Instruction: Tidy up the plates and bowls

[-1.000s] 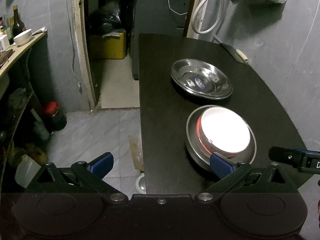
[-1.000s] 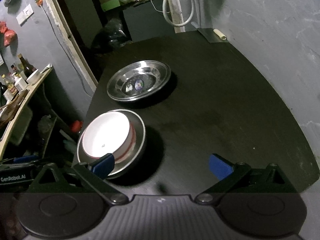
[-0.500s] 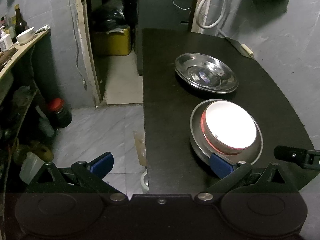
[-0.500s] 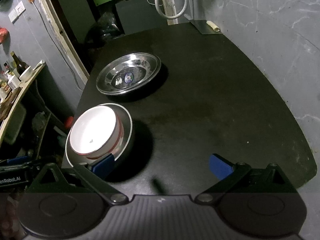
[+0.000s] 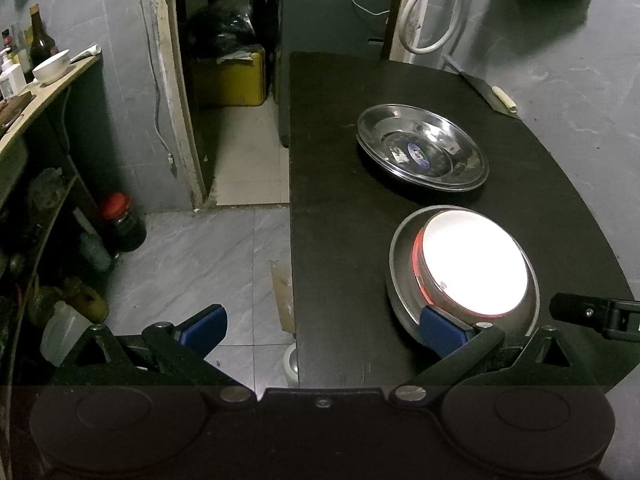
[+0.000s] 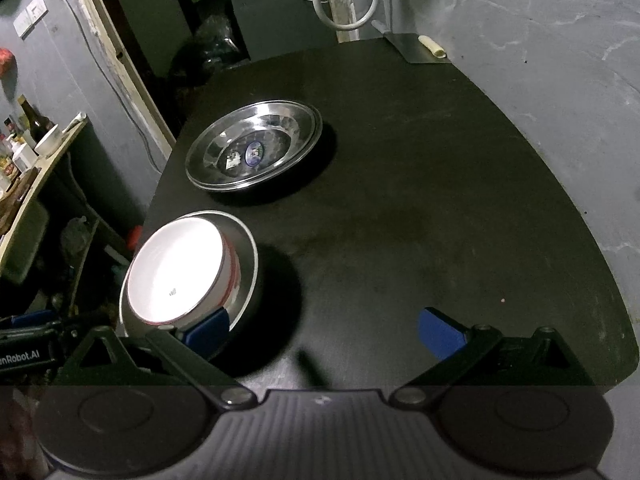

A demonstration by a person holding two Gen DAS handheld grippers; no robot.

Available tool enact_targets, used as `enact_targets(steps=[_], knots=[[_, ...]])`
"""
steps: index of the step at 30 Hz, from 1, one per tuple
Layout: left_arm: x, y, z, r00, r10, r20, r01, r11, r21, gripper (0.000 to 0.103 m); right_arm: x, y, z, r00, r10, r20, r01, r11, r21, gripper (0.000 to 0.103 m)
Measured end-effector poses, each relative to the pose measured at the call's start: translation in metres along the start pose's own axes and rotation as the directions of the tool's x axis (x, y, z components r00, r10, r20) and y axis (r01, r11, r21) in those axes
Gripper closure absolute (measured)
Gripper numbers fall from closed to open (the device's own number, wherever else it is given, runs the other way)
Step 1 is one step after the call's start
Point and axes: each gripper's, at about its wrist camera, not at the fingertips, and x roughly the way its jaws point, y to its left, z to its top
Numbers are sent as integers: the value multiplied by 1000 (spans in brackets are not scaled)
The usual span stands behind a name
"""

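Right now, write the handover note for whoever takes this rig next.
Left gripper: open, empty, at the table's near left edge.
Right gripper: open, empty, over the near table.
White bowl sits in the near steel plate.
Far steel plate sits apart, holding no bowl, beyond the near plate.
Done: bowl nested in a plate.
Left: probably stack the two steel plates, which means lifting the bowl out first or setting the near plate, bowl and all, onto the far one.
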Motion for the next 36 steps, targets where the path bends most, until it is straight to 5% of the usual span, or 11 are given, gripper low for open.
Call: enact_targets(steps=[36], knots=[[27, -1, 12, 998, -4, -55, 6, 999, 36, 1, 31, 8, 18, 997, -20, -72, 15, 998, -64, 0]])
